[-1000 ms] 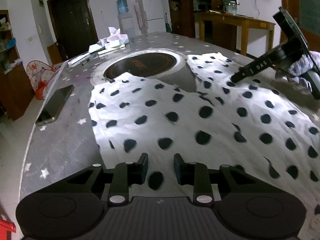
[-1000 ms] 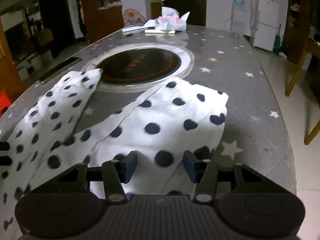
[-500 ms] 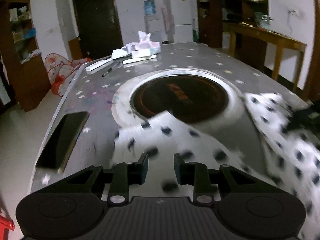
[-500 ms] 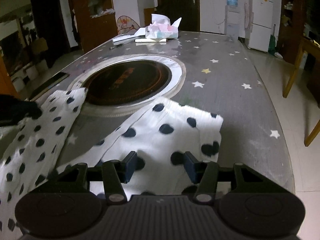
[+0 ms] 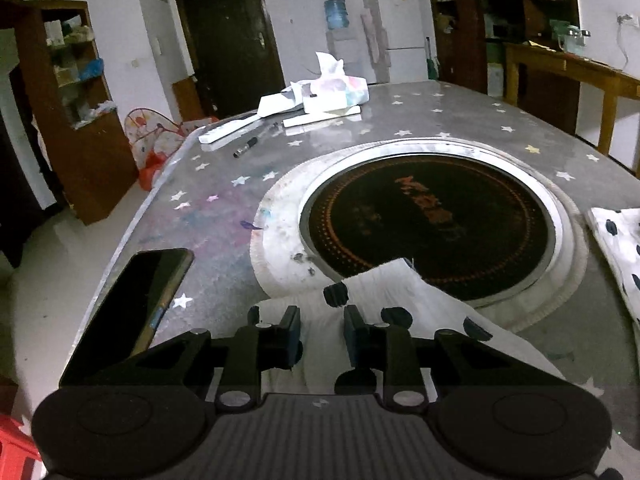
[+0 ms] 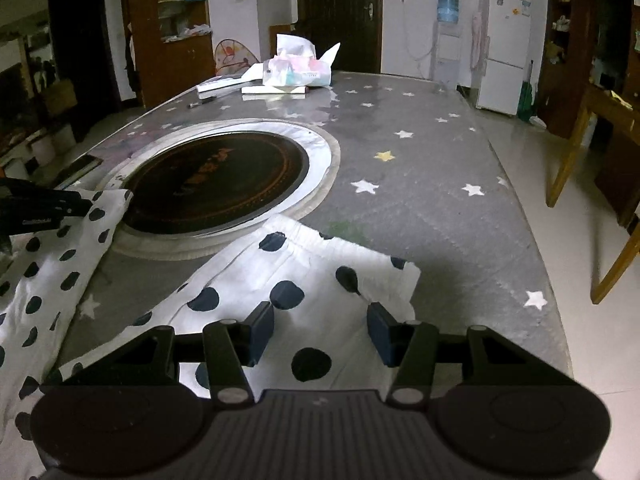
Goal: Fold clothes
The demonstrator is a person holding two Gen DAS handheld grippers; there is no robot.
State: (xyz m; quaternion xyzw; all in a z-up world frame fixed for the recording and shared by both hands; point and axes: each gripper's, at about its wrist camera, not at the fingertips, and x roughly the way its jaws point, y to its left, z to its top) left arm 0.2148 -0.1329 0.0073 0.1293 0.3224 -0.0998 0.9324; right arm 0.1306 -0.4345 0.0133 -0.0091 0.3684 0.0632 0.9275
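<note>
Grabbing-the-corners step: left claw (image 5: 322,334) closing over polka-dot garment (image 5: 400,292) corner, cloth between jaws, not pinched yet. Right claw (image 6: 320,334) half-open above the other corner. Next: pinch both, lift evenly.

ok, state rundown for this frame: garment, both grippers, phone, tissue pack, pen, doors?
polka-dot garment: spread flat on the table, unfolded, two ends reaching toward the hob.
left gripper: jaws closing over one garment end, pads not yet pressing.
right gripper: open, above the other end.
phone: screen dark, lying by the table edge.
tissue pack: opened, tissue sticking out.
pen: lying flat.
dark door: closed.
</note>
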